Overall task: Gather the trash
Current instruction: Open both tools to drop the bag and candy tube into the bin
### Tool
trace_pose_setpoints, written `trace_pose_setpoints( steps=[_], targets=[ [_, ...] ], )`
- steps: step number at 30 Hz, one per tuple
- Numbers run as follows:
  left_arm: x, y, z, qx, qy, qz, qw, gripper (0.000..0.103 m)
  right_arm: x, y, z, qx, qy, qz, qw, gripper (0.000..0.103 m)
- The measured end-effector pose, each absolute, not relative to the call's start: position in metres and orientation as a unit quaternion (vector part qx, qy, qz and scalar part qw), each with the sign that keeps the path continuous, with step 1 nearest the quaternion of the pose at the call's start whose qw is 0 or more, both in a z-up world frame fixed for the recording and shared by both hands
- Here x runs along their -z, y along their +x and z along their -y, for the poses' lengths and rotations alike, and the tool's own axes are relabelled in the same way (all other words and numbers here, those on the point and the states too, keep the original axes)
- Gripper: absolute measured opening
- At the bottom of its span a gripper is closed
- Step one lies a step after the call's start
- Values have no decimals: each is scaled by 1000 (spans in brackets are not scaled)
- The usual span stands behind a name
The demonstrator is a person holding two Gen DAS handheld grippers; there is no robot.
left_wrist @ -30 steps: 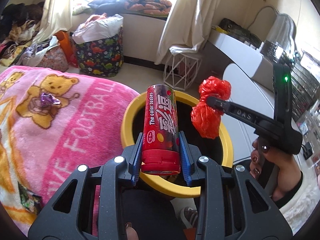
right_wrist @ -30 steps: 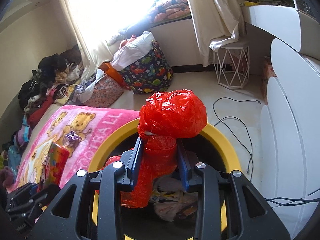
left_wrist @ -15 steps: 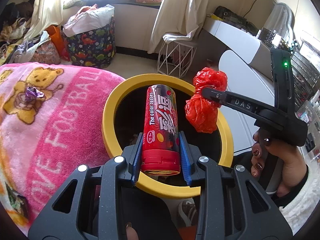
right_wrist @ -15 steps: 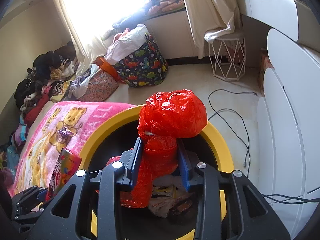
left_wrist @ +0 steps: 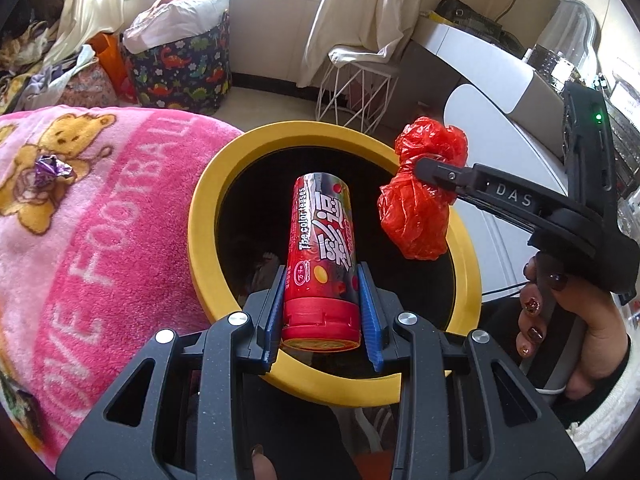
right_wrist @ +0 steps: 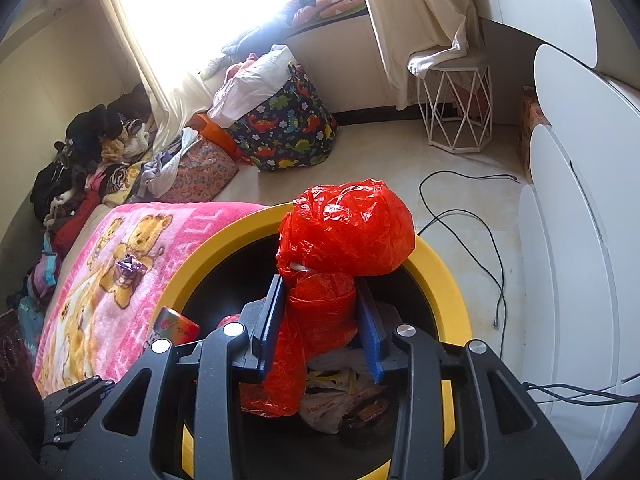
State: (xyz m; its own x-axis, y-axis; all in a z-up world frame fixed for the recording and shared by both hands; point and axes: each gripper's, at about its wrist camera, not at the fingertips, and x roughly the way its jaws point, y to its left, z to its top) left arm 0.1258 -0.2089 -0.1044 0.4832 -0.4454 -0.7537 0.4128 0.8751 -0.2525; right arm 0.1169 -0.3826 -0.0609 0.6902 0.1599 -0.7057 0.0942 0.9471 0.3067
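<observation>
My left gripper (left_wrist: 320,312) is shut on a red candy tube (left_wrist: 322,256) and holds it over the opening of the yellow-rimmed trash bin (left_wrist: 208,184). My right gripper (right_wrist: 320,328) is shut on a crumpled red plastic bag (right_wrist: 344,232) above the same bin (right_wrist: 444,280). The bag also shows in the left wrist view (left_wrist: 420,196), over the bin's right side. The tube's end shows in the right wrist view (right_wrist: 176,324). A purple wrapper (left_wrist: 50,166) lies on the pink blanket (left_wrist: 100,232); it also shows in the right wrist view (right_wrist: 130,266).
Trash lies inside the bin (right_wrist: 340,396). A dinosaur-print fabric basket (right_wrist: 280,136) and a white wire stool (right_wrist: 456,108) stand on the floor beyond. A black cable (right_wrist: 476,236) runs across the floor. White rounded furniture (right_wrist: 580,200) stands at the right.
Both grippers have moved further over the bin's opening with their loads. The tube now hangs over the bin's middle and the bin fills more of both views.
</observation>
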Motion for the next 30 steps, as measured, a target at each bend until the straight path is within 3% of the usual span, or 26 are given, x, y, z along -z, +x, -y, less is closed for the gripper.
trace_pose_setpoints(
  steps=[9, 15, 24, 28, 30],
  targets=[
    [105, 130, 211, 248, -18, -443, 861, 26, 60, 117, 384, -13, 162, -391, 906, 38],
    [102, 129, 210, 247, -18, -440, 863, 27, 59, 116, 387, -10, 171, -387, 906, 53],
    [91, 125, 200, 237, -28, -427, 872, 67, 54, 111, 387, 5, 170, -379, 909, 71],
    [83, 121, 197, 230, -22, -418, 879, 90, 49, 107, 386, 12, 166, -375, 912, 83],
    [80, 119, 196, 229, -16, -413, 881, 92, 46, 104, 386, 15, 163, -372, 914, 87]
  ],
)
